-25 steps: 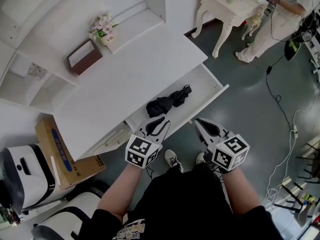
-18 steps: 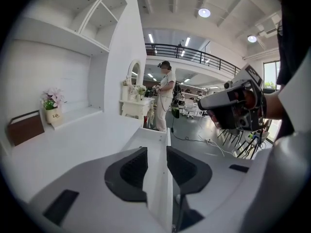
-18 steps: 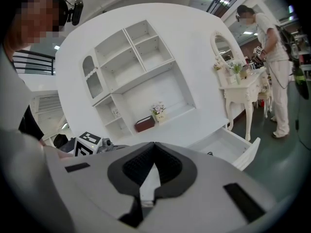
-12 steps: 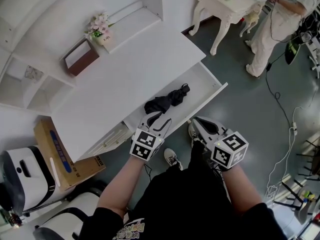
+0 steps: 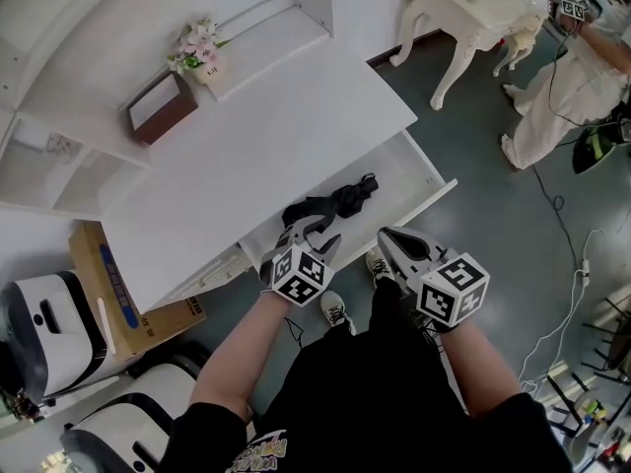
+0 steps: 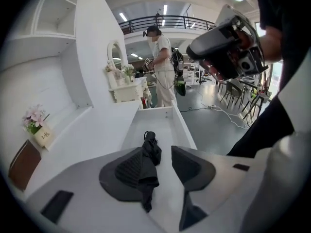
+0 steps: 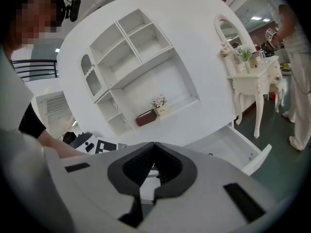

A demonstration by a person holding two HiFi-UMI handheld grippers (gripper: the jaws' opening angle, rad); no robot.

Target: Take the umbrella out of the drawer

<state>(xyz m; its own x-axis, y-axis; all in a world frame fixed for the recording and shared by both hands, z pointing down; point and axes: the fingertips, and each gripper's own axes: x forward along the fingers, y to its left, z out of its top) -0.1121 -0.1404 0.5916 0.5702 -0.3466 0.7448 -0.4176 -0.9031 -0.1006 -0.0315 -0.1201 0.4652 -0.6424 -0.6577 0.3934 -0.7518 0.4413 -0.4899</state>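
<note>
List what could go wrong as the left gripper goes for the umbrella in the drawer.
1. The left gripper has just been opening its jaws. Only the loose cloth end of the umbrella lies between them, so closing here may pinch cloth alone and let it slip.
2. The drawer wall runs close by, and a jaw might catch it.

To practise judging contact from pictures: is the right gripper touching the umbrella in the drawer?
Apart. The head view shows the right gripper outside the front rim of the drawer, with bare white drawer bottom between it and the umbrella.
</note>
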